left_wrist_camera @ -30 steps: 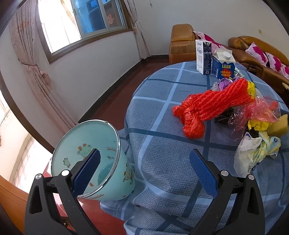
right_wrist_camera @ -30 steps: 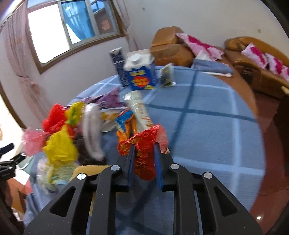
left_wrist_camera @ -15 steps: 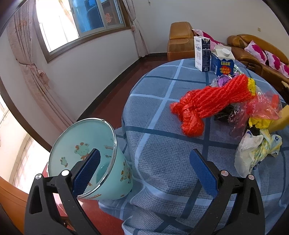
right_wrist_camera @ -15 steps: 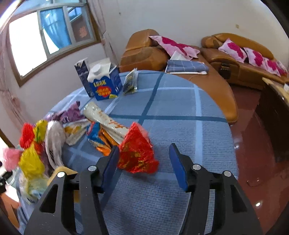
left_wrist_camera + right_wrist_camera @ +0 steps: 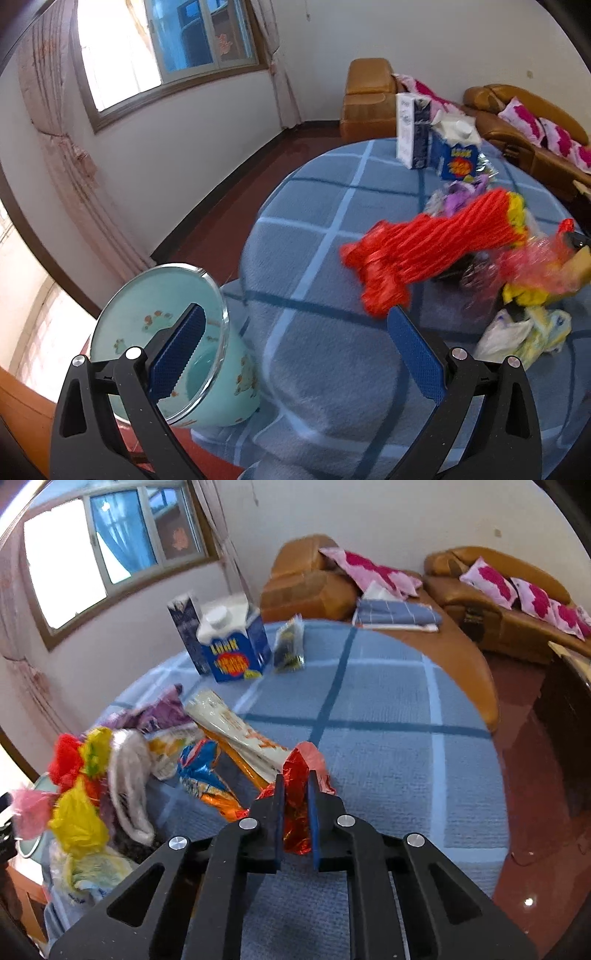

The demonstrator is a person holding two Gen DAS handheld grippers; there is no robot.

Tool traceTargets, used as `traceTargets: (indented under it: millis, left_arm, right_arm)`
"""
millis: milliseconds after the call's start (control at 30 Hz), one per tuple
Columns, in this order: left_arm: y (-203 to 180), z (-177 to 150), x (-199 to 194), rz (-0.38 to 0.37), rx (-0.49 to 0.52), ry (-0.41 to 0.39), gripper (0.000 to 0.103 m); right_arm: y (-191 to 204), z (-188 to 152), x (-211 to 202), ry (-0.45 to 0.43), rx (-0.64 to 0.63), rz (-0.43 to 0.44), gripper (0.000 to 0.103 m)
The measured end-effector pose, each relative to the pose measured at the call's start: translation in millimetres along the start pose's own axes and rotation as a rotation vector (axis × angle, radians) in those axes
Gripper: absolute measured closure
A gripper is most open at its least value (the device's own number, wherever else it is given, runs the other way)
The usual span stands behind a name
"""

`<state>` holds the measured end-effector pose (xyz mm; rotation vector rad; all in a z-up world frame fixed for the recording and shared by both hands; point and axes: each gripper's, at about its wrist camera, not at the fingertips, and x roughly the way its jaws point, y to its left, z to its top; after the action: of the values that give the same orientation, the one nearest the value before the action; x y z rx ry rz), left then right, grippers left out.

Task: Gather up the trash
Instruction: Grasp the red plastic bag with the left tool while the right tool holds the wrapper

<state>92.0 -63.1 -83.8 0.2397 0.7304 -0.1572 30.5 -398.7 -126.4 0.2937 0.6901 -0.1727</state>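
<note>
Barely started, by the look of it. Right gripper (image 5: 295, 794) has just been closing and its jaws now pinch a red foil wrapper (image 5: 297, 805), lifted just clear of the blue checked tablecloth (image 5: 388, 768) as far as I can tell. Left gripper (image 5: 295, 350) is wide open with nothing between the jaws, hanging over the near table edge. The bin (image 5: 166, 343), a pale green pail with cartoon print, sits at the left edge of the table beside that gripper; what shows of its inside looks empty, though the bottom is partly hidden. Everything else still on the table: red mesh bag (image 5: 424, 243), yellow bag (image 5: 77, 819), pink bag (image 5: 31, 808), white bag (image 5: 517, 336), orange-blue snack wrapper (image 5: 203, 775), a long cream wrapper (image 5: 236, 734), purple wrapper (image 5: 162, 709), plus two cartons (image 5: 229, 642) and a small packet (image 5: 290, 646) at the far side. My read: first piece in hand, needs carrying left across the pile to the pail; the rest is all to do.
</note>
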Motion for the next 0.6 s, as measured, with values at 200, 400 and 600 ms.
traceTargets:
  millis: [200,400,600]
  left_arm:
    - [-21,19,2,-0.050,0.019,-0.040,0.007]
    - [-39,34,13,-0.135,0.026,-0.054,0.018]
    - [-55,36,28,-0.267,0.034,-0.019,0.075]
  right_arm:
    - [-15,7,-28,-0.122,0.030,0.010,0.092]
    - [-27,6,-24,-0.129,0.036,0.001,0.092]
    - [-18,1,-20,-0.122,0.005,0.015,0.092]
